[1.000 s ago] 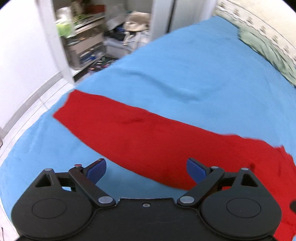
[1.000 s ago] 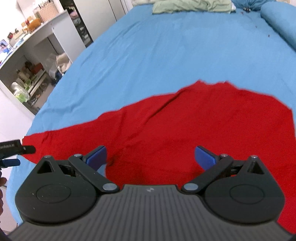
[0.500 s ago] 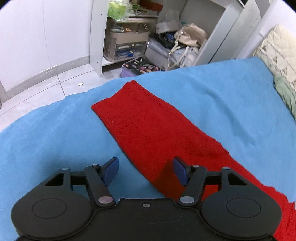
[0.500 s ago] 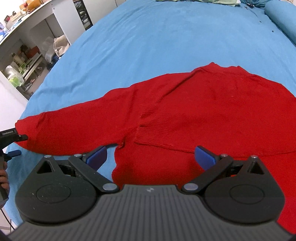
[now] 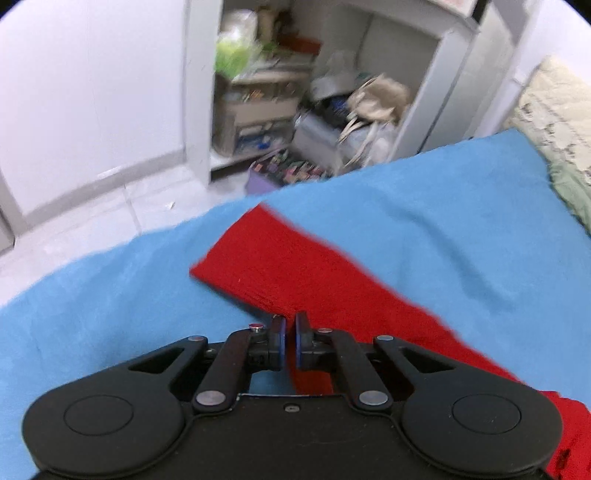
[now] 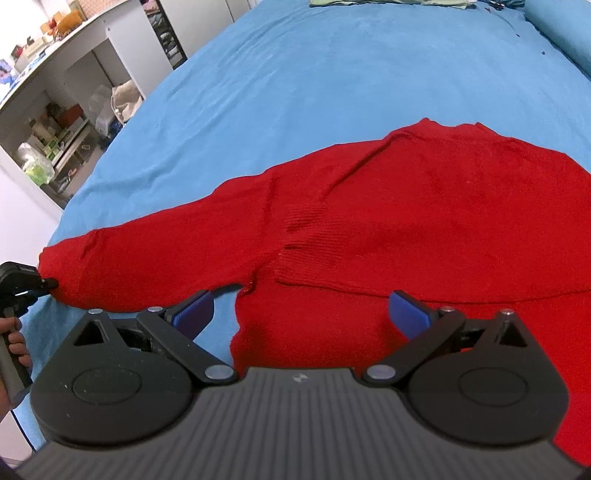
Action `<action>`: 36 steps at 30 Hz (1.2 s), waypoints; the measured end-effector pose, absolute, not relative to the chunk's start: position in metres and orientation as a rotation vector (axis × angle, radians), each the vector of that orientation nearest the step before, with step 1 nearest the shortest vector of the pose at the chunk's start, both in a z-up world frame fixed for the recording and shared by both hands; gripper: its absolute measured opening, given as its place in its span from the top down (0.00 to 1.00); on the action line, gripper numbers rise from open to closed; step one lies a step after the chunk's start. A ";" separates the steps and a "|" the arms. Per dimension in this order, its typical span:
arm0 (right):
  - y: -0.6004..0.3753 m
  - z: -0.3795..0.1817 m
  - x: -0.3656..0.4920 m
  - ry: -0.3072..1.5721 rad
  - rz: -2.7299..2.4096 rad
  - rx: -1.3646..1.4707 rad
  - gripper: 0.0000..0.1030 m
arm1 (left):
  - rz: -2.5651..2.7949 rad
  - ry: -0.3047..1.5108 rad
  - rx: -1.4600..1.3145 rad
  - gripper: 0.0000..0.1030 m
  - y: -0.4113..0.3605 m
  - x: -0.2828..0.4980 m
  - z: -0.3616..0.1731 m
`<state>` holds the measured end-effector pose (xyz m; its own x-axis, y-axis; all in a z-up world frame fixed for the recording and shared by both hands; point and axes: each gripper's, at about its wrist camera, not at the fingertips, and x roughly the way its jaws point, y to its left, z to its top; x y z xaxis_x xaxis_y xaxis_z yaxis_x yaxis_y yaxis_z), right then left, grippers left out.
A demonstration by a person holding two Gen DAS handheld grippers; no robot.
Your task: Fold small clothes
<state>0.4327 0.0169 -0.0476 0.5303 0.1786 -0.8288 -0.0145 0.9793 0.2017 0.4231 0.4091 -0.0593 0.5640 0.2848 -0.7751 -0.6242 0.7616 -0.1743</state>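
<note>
A red knit sweater [image 6: 424, 206] lies spread flat on the blue bedsheet [image 6: 314, 74], one long sleeve [image 5: 295, 273] stretched out toward the bed's edge. My left gripper [image 5: 290, 325] is shut, its blue pads pinched on the sleeve's near edge close to the cuff. In the right wrist view the same left gripper [image 6: 44, 284] shows at the far left, touching the cuff end, with a person's hand [image 6: 14, 343] on its handle. My right gripper [image 6: 301, 308] hangs open just above the sweater's body near the armpit, nothing between its fingers.
Past the bed's edge are a white tiled floor [image 5: 92, 206] and an open cupboard [image 5: 295, 92] crammed with bags and boxes. A patterned pillow [image 5: 554, 110] lies at the right. Shelves [image 6: 55, 129] stand left of the bed. Green cloth [image 6: 388, 3] lies at the far end.
My left gripper slid along the sleeve toward its cuff, dropped lower and went from wide open to shut on the sleeve's edge. The right gripper sank slightly and stayed open.
</note>
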 end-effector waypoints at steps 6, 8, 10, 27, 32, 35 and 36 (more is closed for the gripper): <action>-0.023 -0.037 0.429 0.960 0.120 0.202 0.00 | 0.384 0.705 -0.330 0.96 0.320 0.433 0.003; -0.044 -0.033 0.429 0.947 0.112 0.223 0.00 | 0.300 0.681 -0.290 0.96 0.277 0.439 0.021; -0.067 -0.028 0.430 0.937 0.101 0.242 0.00 | 0.212 0.666 -0.236 0.96 0.226 0.444 0.032; -0.294 -0.019 0.416 0.946 -0.079 0.184 0.00 | -0.299 0.914 0.021 0.96 -0.124 0.453 -0.098; -0.306 -0.039 0.411 0.987 -0.072 0.185 0.00 | -0.308 0.941 0.065 0.93 -0.127 0.460 -0.121; -0.303 -0.040 0.412 0.980 -0.055 0.180 0.00 | -0.321 0.937 0.074 0.57 -0.122 0.462 -0.115; -0.303 -0.038 0.413 0.974 -0.049 0.178 0.00 | -0.317 0.931 0.076 0.50 -0.117 0.459 -0.111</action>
